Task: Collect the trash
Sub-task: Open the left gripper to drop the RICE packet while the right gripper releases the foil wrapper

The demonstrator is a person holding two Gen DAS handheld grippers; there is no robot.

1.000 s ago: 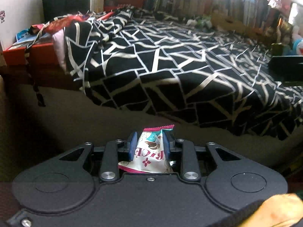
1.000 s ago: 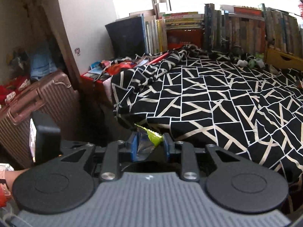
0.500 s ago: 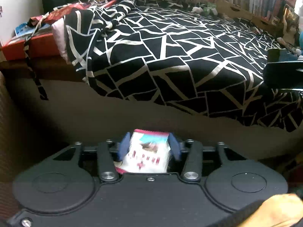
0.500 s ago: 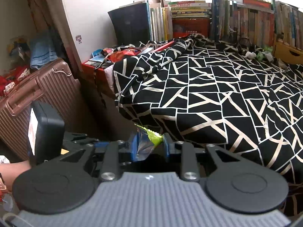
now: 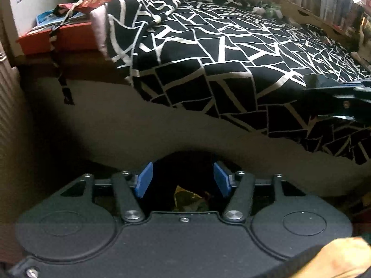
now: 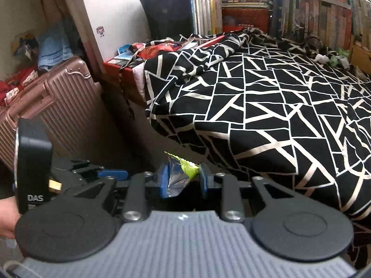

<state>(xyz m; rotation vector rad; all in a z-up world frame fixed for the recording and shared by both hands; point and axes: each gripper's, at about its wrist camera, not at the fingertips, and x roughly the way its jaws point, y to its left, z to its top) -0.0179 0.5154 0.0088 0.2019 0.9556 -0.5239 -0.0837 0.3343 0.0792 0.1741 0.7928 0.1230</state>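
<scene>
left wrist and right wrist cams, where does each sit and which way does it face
Left wrist: on the left gripper, angled down at dark trash below its opening, empty jaws; a hand shows at the bottom right.
Right wrist: on the right gripper, facing the bed, jaws shut on a wrapper; the hand at the bottom left.
Shared: the quilt, the red box.

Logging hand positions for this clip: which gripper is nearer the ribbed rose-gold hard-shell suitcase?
Left. In the right wrist view the left gripper sits just in front of the suitcase, while the right gripper, clamped on a crumpled green-and-silver wrapper, is farther towards the bed.
</scene>
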